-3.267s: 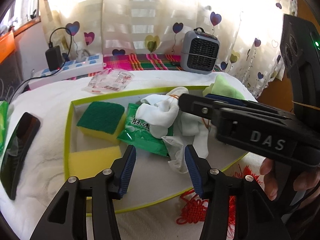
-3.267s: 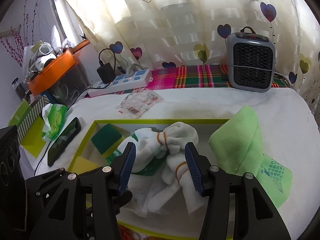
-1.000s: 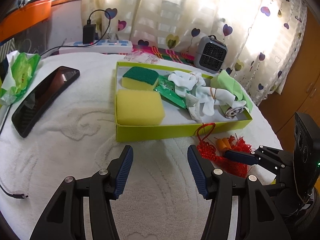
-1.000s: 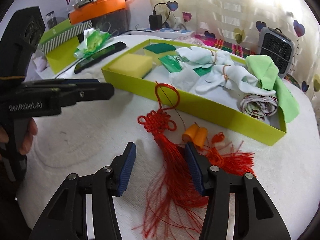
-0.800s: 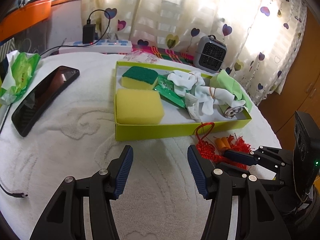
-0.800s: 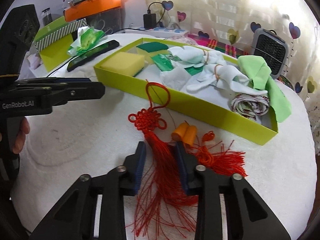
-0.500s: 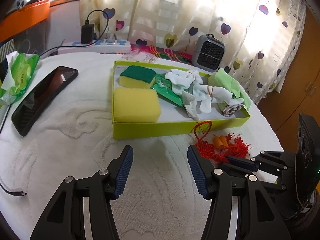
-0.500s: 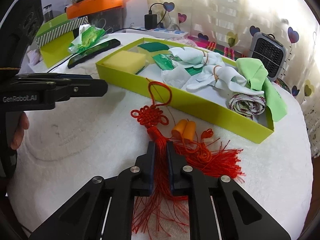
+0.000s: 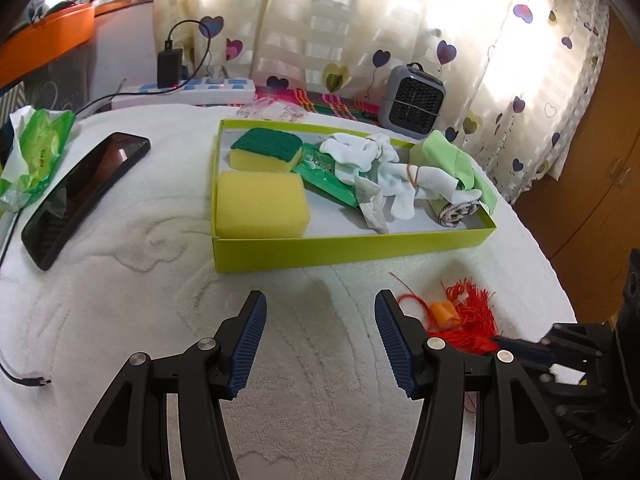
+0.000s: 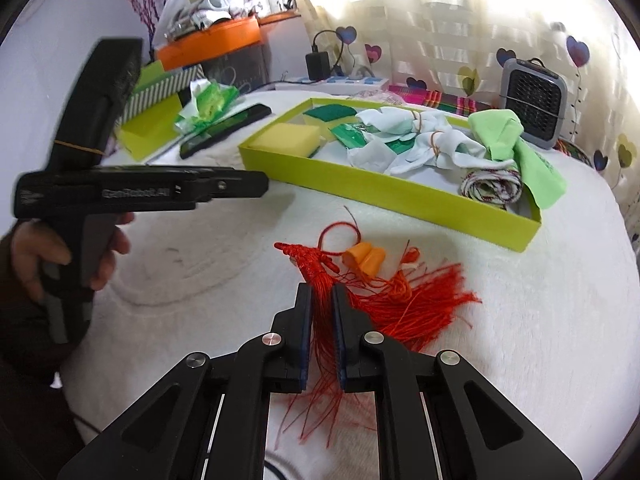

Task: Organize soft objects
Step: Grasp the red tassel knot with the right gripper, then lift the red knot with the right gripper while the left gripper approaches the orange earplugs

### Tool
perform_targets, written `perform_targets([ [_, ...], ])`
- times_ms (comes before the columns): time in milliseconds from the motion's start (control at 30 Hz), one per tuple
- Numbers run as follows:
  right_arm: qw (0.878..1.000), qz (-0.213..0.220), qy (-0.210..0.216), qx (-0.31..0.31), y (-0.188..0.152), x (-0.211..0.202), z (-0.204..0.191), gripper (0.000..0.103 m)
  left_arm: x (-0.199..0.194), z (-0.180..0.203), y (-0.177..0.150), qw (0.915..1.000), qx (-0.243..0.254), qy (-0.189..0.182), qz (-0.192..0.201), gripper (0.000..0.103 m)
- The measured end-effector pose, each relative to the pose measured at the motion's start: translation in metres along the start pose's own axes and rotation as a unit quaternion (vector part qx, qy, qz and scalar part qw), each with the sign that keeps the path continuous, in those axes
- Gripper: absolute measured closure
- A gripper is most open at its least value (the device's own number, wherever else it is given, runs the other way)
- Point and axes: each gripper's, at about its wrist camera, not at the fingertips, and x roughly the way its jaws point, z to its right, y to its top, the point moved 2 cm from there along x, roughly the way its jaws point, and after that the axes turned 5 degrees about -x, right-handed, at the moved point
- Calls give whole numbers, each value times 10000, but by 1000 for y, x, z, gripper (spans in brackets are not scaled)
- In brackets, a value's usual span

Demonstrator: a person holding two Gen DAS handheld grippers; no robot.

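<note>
White towelled surface (image 10: 520, 320) under heart-print curtains, right hand-held gripper (image 10: 322, 304) clamped on the red tassel knot (image 10: 320, 276) just in front of the lime tray (image 10: 360, 184), tray at twelve o'clock from it, left hand-held gripper (image 9: 318, 332) spread apart, holding nothing, sponges and socks inside the tray.

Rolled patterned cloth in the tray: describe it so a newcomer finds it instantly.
Find the lime-green tray on the white table cover. Go to its end nearest the grey mini heater, at the front corner. The rolled patterned cloth lies there, beside the white socks and under the light-green cloth; it alone is a tight printed roll.
</note>
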Motion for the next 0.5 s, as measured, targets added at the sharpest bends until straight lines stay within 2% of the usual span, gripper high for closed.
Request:
perform_targets([
  [300,9931,943,218,668,4,-53,19,93,3,12,-4,9999,106,-58,-79,47],
  [500,9878,1254,213,903,7,-71,29,93,5,26,-8,9994,255,-190,-167,47],
])
